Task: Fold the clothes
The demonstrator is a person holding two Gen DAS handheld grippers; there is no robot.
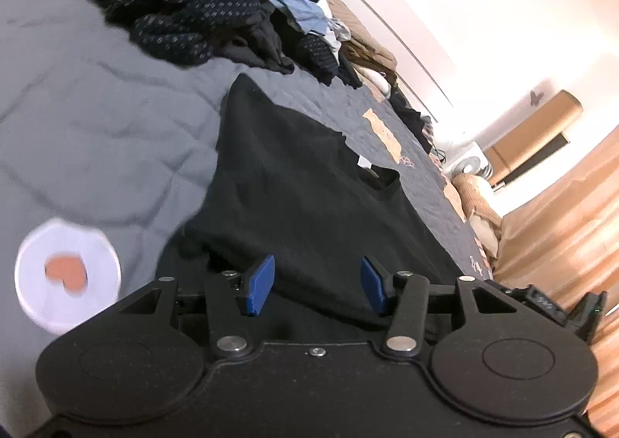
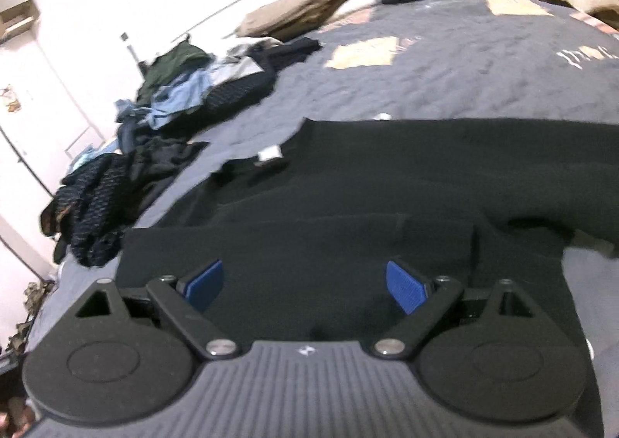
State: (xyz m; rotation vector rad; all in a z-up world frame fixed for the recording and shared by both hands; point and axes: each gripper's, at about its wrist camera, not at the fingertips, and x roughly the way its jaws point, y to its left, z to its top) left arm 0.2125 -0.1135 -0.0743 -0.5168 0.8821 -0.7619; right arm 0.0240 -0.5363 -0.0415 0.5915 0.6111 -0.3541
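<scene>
A black T-shirt lies spread on the grey quilt, its collar with a white label toward the right in the left wrist view. My left gripper hovers open over the shirt's near edge, blue pads apart, nothing between them. In the right wrist view the same black T-shirt stretches across the bed with a fold along its middle. My right gripper stands wide open just above the shirt's near part, holding nothing.
A heap of unfolded clothes sits at the back of the bed, also seen as the clothes heap at the left. The grey quilt has a white round patch with a heart. A tan pillow lies by the wall.
</scene>
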